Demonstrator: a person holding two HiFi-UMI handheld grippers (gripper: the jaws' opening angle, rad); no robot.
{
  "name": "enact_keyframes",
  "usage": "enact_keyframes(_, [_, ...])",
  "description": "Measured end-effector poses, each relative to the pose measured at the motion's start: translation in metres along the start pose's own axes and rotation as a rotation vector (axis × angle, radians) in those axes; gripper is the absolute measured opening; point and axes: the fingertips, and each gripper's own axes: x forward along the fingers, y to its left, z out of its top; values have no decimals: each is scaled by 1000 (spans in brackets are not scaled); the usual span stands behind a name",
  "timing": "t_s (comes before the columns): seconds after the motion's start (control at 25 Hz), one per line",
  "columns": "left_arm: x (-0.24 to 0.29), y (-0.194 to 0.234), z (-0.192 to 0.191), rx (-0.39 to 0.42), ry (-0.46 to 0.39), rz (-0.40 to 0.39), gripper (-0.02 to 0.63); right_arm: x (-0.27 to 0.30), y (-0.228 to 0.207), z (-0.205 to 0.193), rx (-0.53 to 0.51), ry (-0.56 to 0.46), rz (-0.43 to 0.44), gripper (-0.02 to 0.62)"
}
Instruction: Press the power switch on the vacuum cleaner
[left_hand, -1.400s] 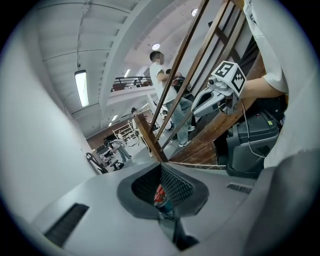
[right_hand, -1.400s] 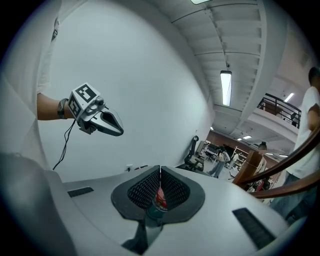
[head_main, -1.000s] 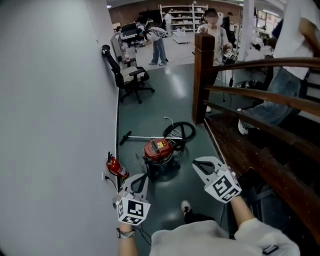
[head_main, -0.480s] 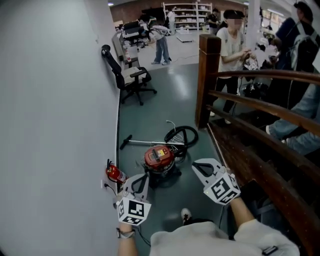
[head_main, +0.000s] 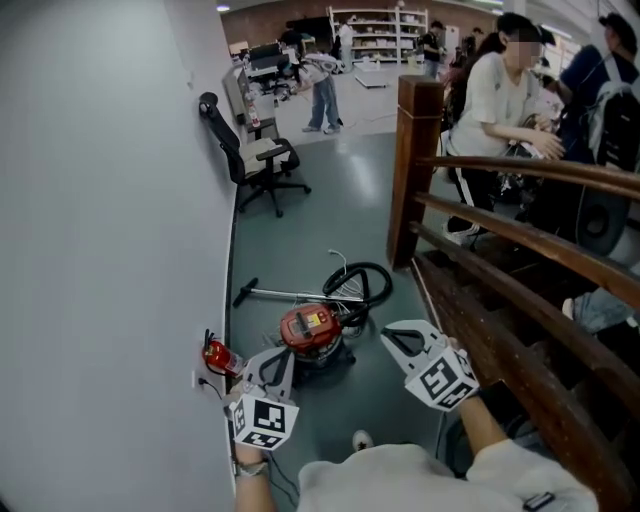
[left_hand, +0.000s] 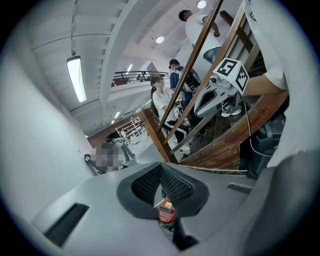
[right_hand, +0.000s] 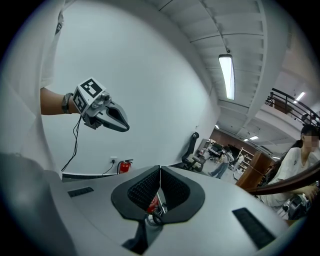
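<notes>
A red canister vacuum cleaner (head_main: 311, 330) stands on the dark green floor, its black hose (head_main: 358, 283) coiled behind it and its wand (head_main: 285, 294) lying to the left. My left gripper (head_main: 281, 357) hangs shut just left of the canister in the head view, well above the floor. My right gripper (head_main: 395, 335) is also shut, to the canister's right. In the left gripper view the vacuum (left_hand: 166, 212) shows below the closed jaws (left_hand: 161, 180). The right gripper view shows it (right_hand: 152, 204) under its closed jaws (right_hand: 160, 182). Neither gripper holds anything.
A white wall (head_main: 100, 250) runs along the left, with a red fire extinguisher (head_main: 215, 355) at its foot. A wooden stair railing (head_main: 520, 250) and post (head_main: 412, 170) close off the right. A black office chair (head_main: 250, 155) stands farther back. Several people stand beyond the railing.
Both grippers have advanced toward the vacuum, which now sits lower in the head view and nearer to them. A person in white has moved in behind the railing.
</notes>
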Motion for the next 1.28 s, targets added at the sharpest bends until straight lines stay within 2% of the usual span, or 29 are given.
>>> enact_keyframes(0.28, [18,-5,9,-8,3,15,2,-2,-17,-9,15,-14,15,29])
enact_keyframes(0.64, [25,-16,15,-2,18,4,2,-8,-18,-17,37,-14,19,29])
enact_keyframes(1.0, [51,-14,12,2,11,-44,2,3,-28,-26,49,7,-1,29])
enact_keyframes(1.28, [85,6,8,11,-13,-88,2,30,-53,-32,40,39,-34,29])
